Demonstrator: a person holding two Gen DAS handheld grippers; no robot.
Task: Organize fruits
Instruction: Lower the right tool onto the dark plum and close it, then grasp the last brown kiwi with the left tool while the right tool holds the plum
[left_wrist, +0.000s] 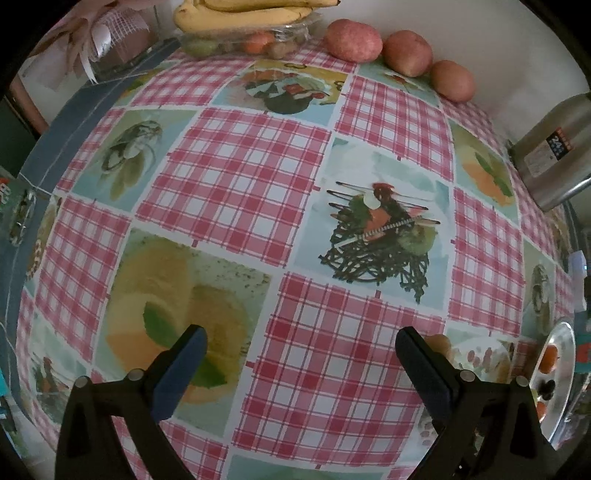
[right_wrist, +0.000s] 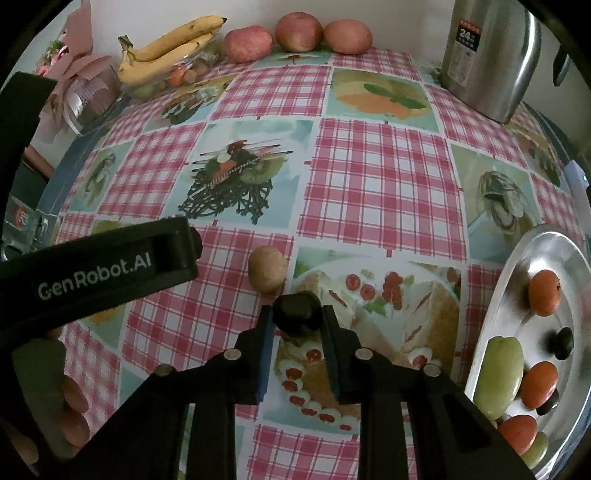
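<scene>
Right hand-held gripper (right_wrist: 297, 320) is clamped on a small, dark, glossy round fruit (right_wrist: 297, 314), blue pads pinching both its flanks just above the desk (right_wrist: 384, 177) with its pink-plaid, picture-panel oilcloth. At about eleven o'clock of that fruit, near but apart, sits a dull tan, egg-shaped fruit (right_wrist: 267, 274). Out at three o'clock lies the shiny metal plate (right_wrist: 517, 258), already carrying smooth orange-red, green and black fruits. At twelve o'clock, along the wall: three matte reddish apples (right_wrist: 297, 31), with curved yellow bananas (right_wrist: 166, 51) to their left. Left hand-held gripper (left_wrist: 301, 343) hangs spread wide over the plaid, nothing between its fingers.
</scene>
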